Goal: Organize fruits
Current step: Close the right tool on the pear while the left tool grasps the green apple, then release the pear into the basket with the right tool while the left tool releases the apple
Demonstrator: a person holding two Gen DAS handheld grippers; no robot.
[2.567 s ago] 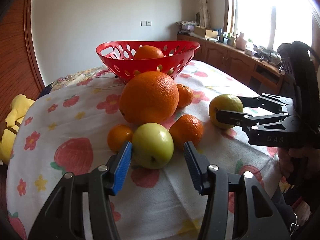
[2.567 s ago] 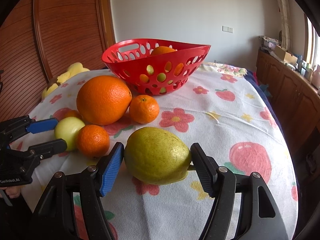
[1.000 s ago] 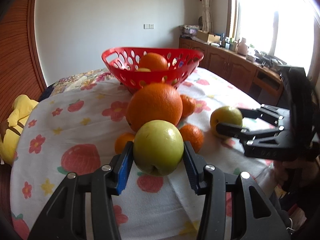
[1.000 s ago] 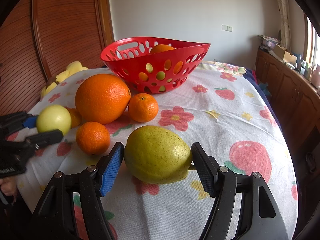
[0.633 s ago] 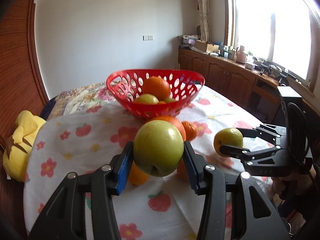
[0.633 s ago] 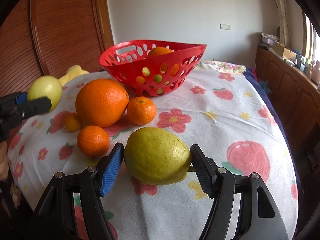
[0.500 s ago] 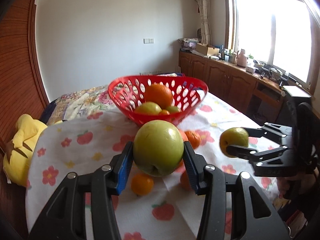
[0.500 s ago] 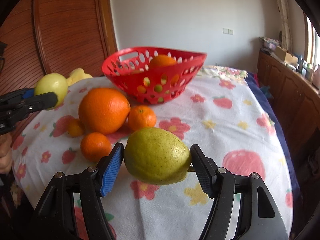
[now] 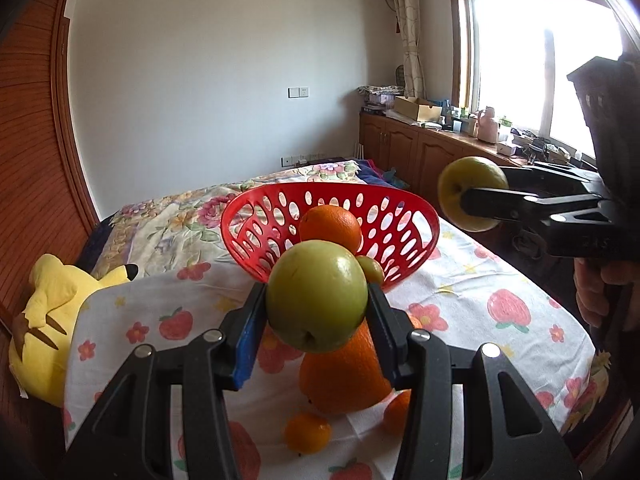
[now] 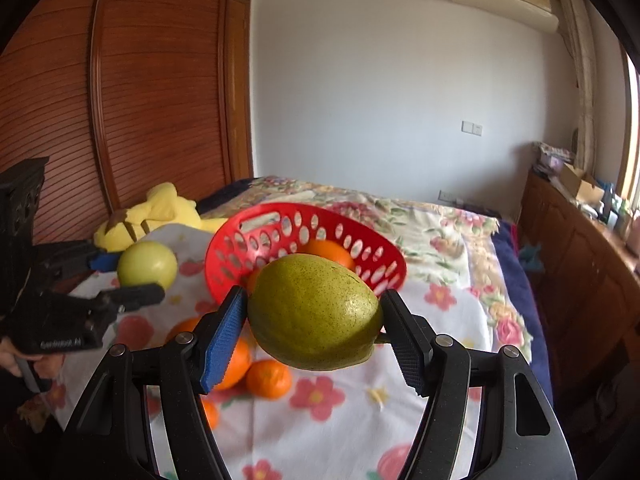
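Observation:
My left gripper (image 9: 316,320) is shut on a green apple (image 9: 316,296), held in the air in front of the red perforated basket (image 9: 404,236). My right gripper (image 10: 316,328) is shut on a speckled green pear (image 10: 314,316), also lifted above the table. In the left wrist view the pear (image 9: 472,194) hangs at the right, level with the basket rim. In the right wrist view the apple (image 10: 147,264) hangs left of the basket (image 10: 228,252). The basket holds an orange (image 9: 330,224) and a small green fruit (image 9: 372,270).
On the flowered tablecloth (image 9: 500,292) below lie a large orange (image 9: 340,380) and several small tangerines (image 9: 306,432). A yellow plush toy (image 9: 44,308) lies at the table's left. Wooden cabinets (image 9: 424,156) run along the right wall under the window. A hand (image 9: 596,292) holds the right gripper's handle.
Both grippers have risen off the table with their fruits, the apple and the pear now hanging near the basket's rim height. The basket looks closer and is seen from higher up.

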